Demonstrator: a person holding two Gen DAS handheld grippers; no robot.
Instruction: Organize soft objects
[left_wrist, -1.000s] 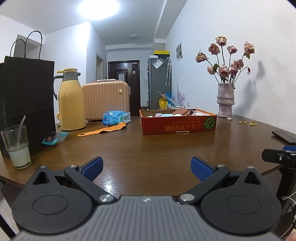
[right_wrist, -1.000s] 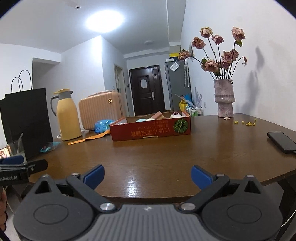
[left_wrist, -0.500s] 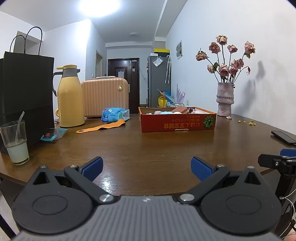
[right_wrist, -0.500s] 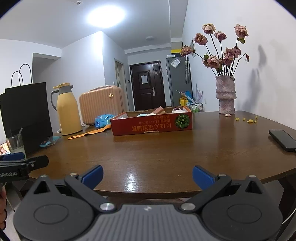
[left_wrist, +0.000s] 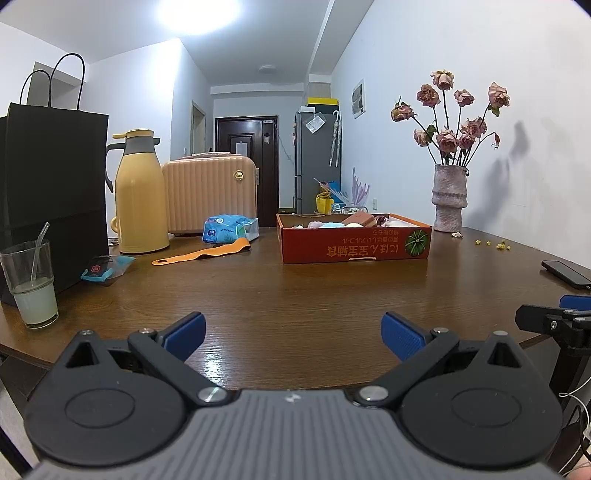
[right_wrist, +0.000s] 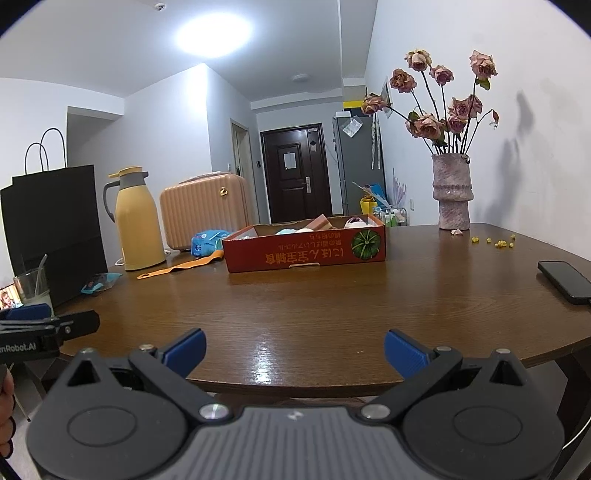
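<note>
A shallow red cardboard box (left_wrist: 354, 243) (right_wrist: 306, 251) stands mid-table, holding several soft items whose tops just show above its rim. An orange strap (left_wrist: 207, 254) (right_wrist: 181, 267) lies flat left of the box. A blue soft packet (left_wrist: 229, 229) (right_wrist: 207, 240) rests behind the strap. My left gripper (left_wrist: 293, 332) hovers open over the near table edge, nothing between its blue pads. My right gripper (right_wrist: 294, 349) is open too, at the near edge, far from the box. Each gripper shows at the other view's side.
At the left stand a black paper bag (left_wrist: 51, 192), a yellow thermos jug (left_wrist: 138, 199), a peach suitcase (left_wrist: 210, 192) and a glass with a straw (left_wrist: 31, 284). A small blue wrapper (left_wrist: 105, 267) lies nearby. A vase of dried roses (left_wrist: 448, 199) and a phone (right_wrist: 565, 280) sit right.
Both cameras have sunk a little and tilted, so the table looks flatter and the box's contents show less. Both grippers stay open and nothing on the table has moved.
</note>
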